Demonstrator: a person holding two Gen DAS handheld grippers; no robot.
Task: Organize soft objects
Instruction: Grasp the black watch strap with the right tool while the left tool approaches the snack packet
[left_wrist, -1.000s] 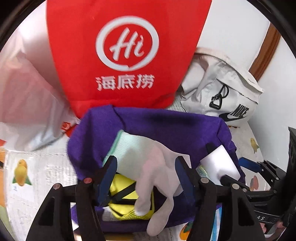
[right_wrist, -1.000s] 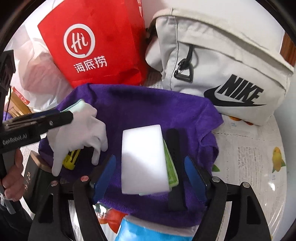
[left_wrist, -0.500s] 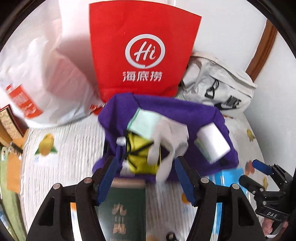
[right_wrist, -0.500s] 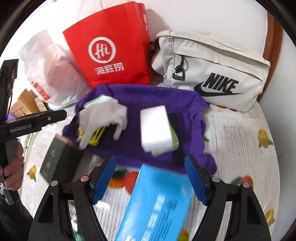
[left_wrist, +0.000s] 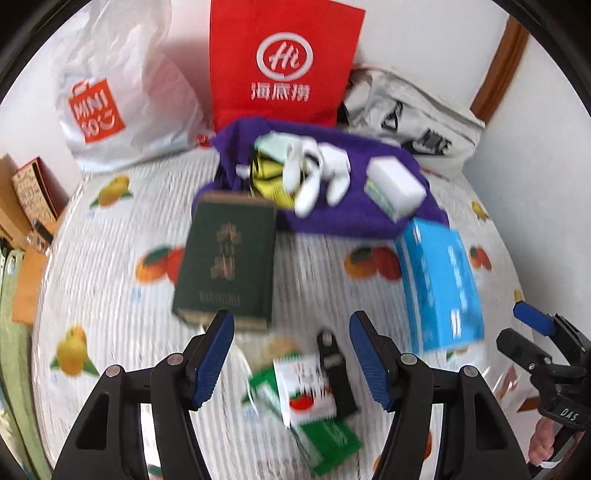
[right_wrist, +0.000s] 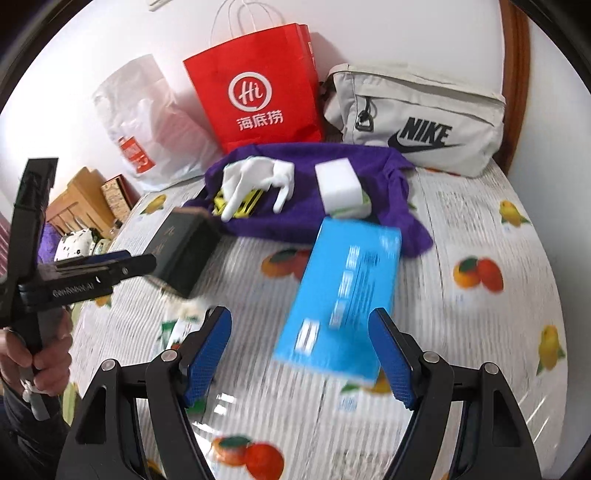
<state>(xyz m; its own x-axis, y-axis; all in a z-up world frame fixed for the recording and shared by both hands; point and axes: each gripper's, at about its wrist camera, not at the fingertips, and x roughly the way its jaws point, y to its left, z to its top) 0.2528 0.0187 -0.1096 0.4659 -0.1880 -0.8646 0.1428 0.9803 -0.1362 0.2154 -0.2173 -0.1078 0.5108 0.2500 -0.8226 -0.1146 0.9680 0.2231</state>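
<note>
The soft things lie gathered on the purple cloth (left_wrist: 347, 206), well ahead of both sets of jaws: a white glove (left_wrist: 317, 170) draped over a yellow glove (left_wrist: 267, 181), and a white sponge (left_wrist: 397, 182) beside them, likely so the cloth can serve as their collecting spot. Between cloth and jaws lie the hard boxes, a dark green box (left_wrist: 227, 262) and a blue box (right_wrist: 341, 295). The left gripper (left_wrist: 291, 354) and right gripper (right_wrist: 299, 354) both stand spread wide, grasping nothing.
</note>
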